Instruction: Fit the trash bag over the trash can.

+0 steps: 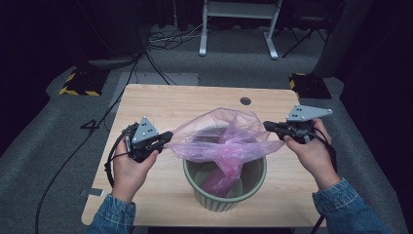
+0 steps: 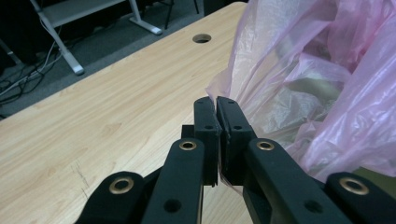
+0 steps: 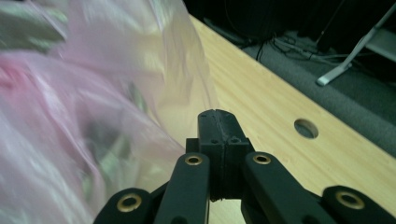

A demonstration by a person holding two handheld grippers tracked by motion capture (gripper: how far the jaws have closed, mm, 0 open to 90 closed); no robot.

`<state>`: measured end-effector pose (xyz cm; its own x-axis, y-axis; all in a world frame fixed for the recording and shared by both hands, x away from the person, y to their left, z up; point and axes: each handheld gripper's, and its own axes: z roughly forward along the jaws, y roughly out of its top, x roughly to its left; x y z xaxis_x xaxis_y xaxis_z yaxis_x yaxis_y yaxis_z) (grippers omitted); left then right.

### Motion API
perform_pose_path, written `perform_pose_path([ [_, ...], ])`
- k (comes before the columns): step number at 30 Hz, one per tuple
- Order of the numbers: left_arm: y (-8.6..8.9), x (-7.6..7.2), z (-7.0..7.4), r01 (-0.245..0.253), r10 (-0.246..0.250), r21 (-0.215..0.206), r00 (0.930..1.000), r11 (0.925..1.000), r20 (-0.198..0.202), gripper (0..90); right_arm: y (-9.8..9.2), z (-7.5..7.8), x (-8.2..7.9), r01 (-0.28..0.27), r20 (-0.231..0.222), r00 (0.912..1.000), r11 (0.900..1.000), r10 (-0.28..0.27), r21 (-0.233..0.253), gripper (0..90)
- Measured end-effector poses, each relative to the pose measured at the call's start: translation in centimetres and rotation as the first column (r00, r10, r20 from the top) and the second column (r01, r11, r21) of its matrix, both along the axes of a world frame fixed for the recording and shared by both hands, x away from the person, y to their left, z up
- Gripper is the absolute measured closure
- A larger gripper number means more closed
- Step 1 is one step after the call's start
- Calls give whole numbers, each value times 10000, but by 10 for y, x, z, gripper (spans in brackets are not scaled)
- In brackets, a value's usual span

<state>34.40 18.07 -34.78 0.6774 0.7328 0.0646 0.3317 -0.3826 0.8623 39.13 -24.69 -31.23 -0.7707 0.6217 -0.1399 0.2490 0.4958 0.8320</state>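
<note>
One pink plastic bag (image 1: 221, 141) is stretched left to right above one green ribbed bin (image 1: 225, 187) on the desk (image 1: 195, 100), its lower part hanging inside. Its left edge is pinched by the clenched left claw (image 2: 217, 100). The right claw (image 3: 218, 114) is clenched at its right edge.

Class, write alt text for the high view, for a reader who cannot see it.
Two hand-held grippers, left gripper and right gripper, stretch a pink plastic bag open above a green bin on a wooden table. Part of the bag hangs inside the bin.
</note>
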Motion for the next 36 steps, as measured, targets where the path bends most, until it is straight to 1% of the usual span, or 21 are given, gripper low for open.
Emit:
perform_pose_path([
  [2, 1, 1, -2, 34, -34, -68, 10000, 10000, -66, 875, -1, -5, 3, 15, -191, 9998, 10000, -17, -72, 900],
  [4, 1, 1, -3, 81, -81, -101, 9999, 9999, -61, 873, -2, -9, 4, -46, -411, 9991, 9998, 54, 211, 900],
  [5, 1, 1, -3, 76, -77, -111, 10000, 9999, -37, 872, -3, -8, 4, -71, -399, 9992, 9993, 86, 370, 892],
  [6, 1, 0, -2, 93, -93, -151, 10000, 9998, 10, 873, -3, -7, 4, -99, -336, 9994, 9989, 115, 456, 855],
  [7, 1, 0, -2, 109, -109, -172, 9999, 9998, 5, 873, -4, -4, 3, -81, -314, 9995, 9981, 101, 613, 776],
  [8, 1, -1, -1, 119, -118, -179, 9999, 9998, 46, 873, -4, -1, 3, -91, -243, 9996, 9976, 108, 681, 731],
  [11, 0, -4, 3, 146, -143, -196, 9997, 9997, 183, 876, -6, 11, -1, -97, 230, 9997, 9959, 77, 894, 598],
  [12, 0, -4, 4, 157, -152, -206, 9996, 9997, 218, 876, -7, 15, -2, -135, 326, 9994, 9950, 103, 993, 579],
  [14, -1, -6, 7, 151, -144, -216, 9993, 9997, 336, 878, -9, 20, -4, -267, 269, 9994, 9914, 235, 1280, 534],
  [16, -2, -8, 9, 191, -182, -202, 9989, 9996, 443, 881, -7, 25, -8, -658, 102, 9978, 9828, 650, 1727, 498],
  [18, -4, -9, 11, 245, -233, -238, 9985, 9994, 492, 882, -2, 27, -10, -1112, 213, 9938, 9786, 1091, 1729, 433],
  [19, -5, -9, 11, 278, -268, -194, 9983, 9994, 511, 883, 1, 26, -10, -1157, 217, 9933, 9799, 1137, 1627, 415],
  [21, -7, -9, 11, 347, -340, -157, 9983, 9993, 484, 883, 8, 23, -5, -1110, 203, 9938, 9860, 1093, 1245, 364],
  [25, -6, -8, 8, 388, -382, -126, 9984, 9992, 414, 883, 14, 9, 12, -784, -269, 9962, 9895, 823, 1217, 298],
  [27, -4, -7, 7, 351, -345, -163, 9988, 9992, 354, 883, 14, -1, 22, -614, -764, 9945, 9894, 719, 1314, 276],
  [28, -3, -7, 6, 329, -323, -175, 9990, 9993, 319, 883, 13, -4, 24, -550, -931, 9933, 9893, 679, 1348, 285],
  [29, -3, -6, 4, 312, -307, -185, 9991, 9993, 303, 883, 13, -8, 26, -554, -1118, 9912, 9890, 710, 1370, 322],
  [30, -2, -6, 4, 325, -320, -182, 9991, 9993, 279, 884, 13, -11, 27, -687, -1405, 9861, 9877, 886, 1404, 457],
  [32, -1, -5, 2, 312, -309, -156, 9993, 9994, 229, 886, 13, -14, 25, -1129, -1715, 9754, 9822, 1384, 1503, 702],
  [34, 0, -5, 0, 301, -299, -137, 9994, 9995, 159, 888, 14, -14, 23, -1248, -1769, 9732, 9837, 1468, 1293, 856],
  [36, 1, -3, -4, 211, -211, -93, 9998, 9997, 41, 892, 13, -13, 22, -994, -1772, 9771, 9892, 1175, 1074, 893],
])
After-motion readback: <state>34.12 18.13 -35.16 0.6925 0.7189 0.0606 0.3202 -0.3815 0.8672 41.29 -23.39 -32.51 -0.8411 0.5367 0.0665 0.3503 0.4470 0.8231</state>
